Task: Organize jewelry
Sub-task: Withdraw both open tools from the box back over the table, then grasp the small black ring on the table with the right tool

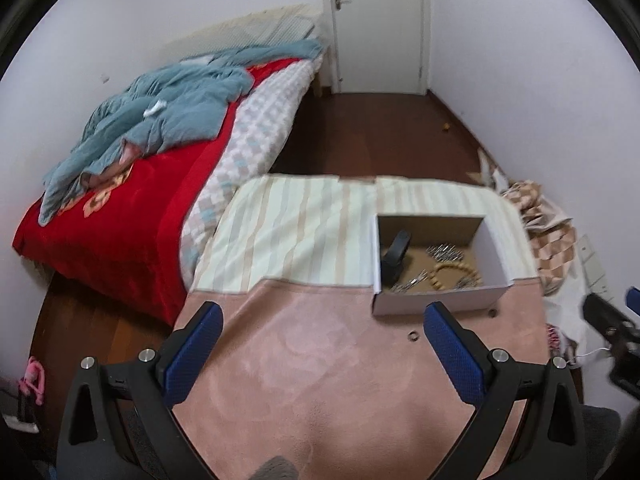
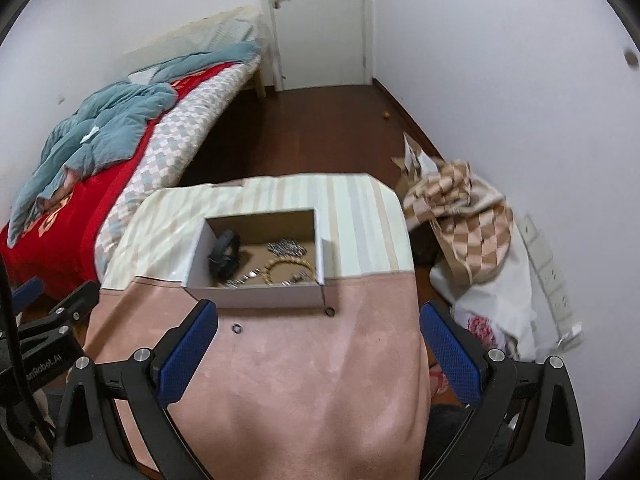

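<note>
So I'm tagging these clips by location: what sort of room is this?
Most likely a bedroom in a home: a bed with rumpled blue bedding against the wall, a closed door, and a small cloth-covered table holding the jewelry box.

Left gripper (image 1: 322, 316) hangs wide open over the pink cloth (image 1: 320, 380), gripping nothing. At one o'clock sits the cardboard box (image 1: 436, 300), a bead bracelet (image 1: 454, 275) and black band (image 1: 394, 256) inside. Two small rings (image 1: 412, 336) lie just outside it.
</note>
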`<state>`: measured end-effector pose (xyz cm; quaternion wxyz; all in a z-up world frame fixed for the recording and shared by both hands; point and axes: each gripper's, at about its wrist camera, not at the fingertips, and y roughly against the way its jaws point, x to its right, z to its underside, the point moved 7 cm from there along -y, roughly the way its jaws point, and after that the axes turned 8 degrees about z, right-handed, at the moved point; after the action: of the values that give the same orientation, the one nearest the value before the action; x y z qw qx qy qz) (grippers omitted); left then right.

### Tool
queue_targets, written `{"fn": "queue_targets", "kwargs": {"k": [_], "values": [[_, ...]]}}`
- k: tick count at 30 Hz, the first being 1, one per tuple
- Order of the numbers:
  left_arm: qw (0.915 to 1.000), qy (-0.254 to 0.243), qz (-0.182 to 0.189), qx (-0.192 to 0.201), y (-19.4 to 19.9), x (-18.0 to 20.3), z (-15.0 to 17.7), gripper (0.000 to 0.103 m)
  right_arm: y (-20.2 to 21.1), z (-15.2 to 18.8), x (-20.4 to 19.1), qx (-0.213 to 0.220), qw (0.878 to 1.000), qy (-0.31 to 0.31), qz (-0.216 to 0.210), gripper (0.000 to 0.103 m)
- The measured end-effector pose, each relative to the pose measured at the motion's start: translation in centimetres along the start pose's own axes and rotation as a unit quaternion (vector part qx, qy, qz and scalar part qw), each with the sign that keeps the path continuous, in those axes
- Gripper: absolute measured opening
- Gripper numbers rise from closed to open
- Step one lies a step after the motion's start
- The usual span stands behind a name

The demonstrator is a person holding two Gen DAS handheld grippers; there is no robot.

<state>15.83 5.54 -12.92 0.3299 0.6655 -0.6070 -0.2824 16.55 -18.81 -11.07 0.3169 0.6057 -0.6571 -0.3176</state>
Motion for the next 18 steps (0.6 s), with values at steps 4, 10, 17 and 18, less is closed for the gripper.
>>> {"fn": "queue_targets", "kwargs": {"k": [4,10,17,18], "values": [[0.9990,0.012,-0.013,-0.041,-3.8,-0.7,2.3,0.102,-4.5,2.6,2.1,-0.032,0.999,-0.028,0.008,0.102],[0.9958,0.007,-0.030,-0.087,-8.5,-0.7,4.4,0.102,-11.1,4.6,1.6,-0.067,0.997,-0.022,-0.017,0.069],[0.9926,0.004,-0.035,-0.117,-12.1,-0.5,5.3,0.102,-16.4,5.0,-1.2,-0.067,0.997,0.020,-0.024,0.056],[0.9920,0.004,-0.035,-0.121,-12.5,-0.5,5.5,0.102,-16.9,4.9,-1.5,-0.066,0.997,0.025,-0.024,0.052]]}}
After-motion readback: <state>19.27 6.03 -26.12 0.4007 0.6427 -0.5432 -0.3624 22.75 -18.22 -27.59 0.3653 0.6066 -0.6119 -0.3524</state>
